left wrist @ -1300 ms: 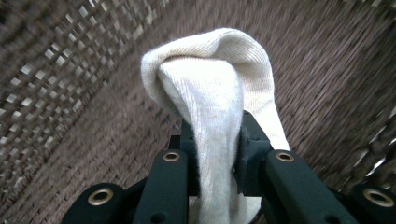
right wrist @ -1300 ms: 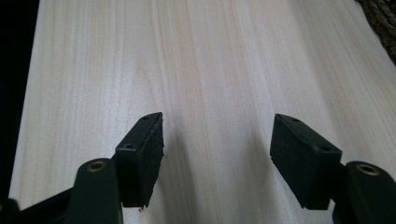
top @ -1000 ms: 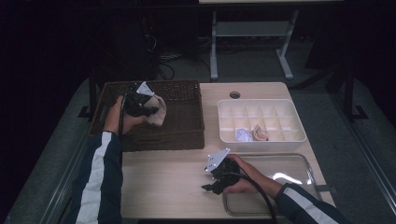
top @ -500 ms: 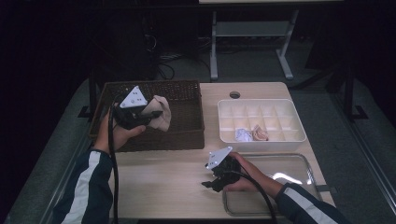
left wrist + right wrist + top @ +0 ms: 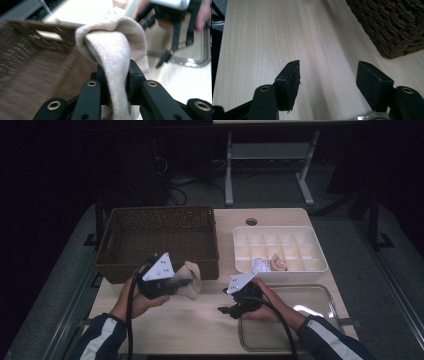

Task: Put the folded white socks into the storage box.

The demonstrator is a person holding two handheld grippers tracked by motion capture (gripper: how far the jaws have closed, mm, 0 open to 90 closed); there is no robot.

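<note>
A beige knitted sock (image 5: 193, 279) hangs folded in my left gripper (image 5: 183, 283), which is shut on it just in front of the brown wicker basket (image 5: 159, 219). In the left gripper view the sock (image 5: 115, 47) is pinched between the two black pads and drapes over them, with the basket wall (image 5: 37, 65) to its left. My right gripper (image 5: 226, 309) hovers low over the table beside the clear tray (image 5: 320, 320). Its jaws (image 5: 328, 75) stand open over bare wood with nothing between them.
A white divided box (image 5: 321, 256) at the right holds a white roll (image 5: 260, 265) and a pinkish roll (image 5: 278, 262) in its front compartments. The basket's corner (image 5: 392, 22) lies ahead of the right gripper. The light wooden table (image 5: 200, 330) lies between both hands.
My left hand has carried the sock from above the basket toward the near side and a little down, to the table in front of the basket. The right gripper has stayed put.
</note>
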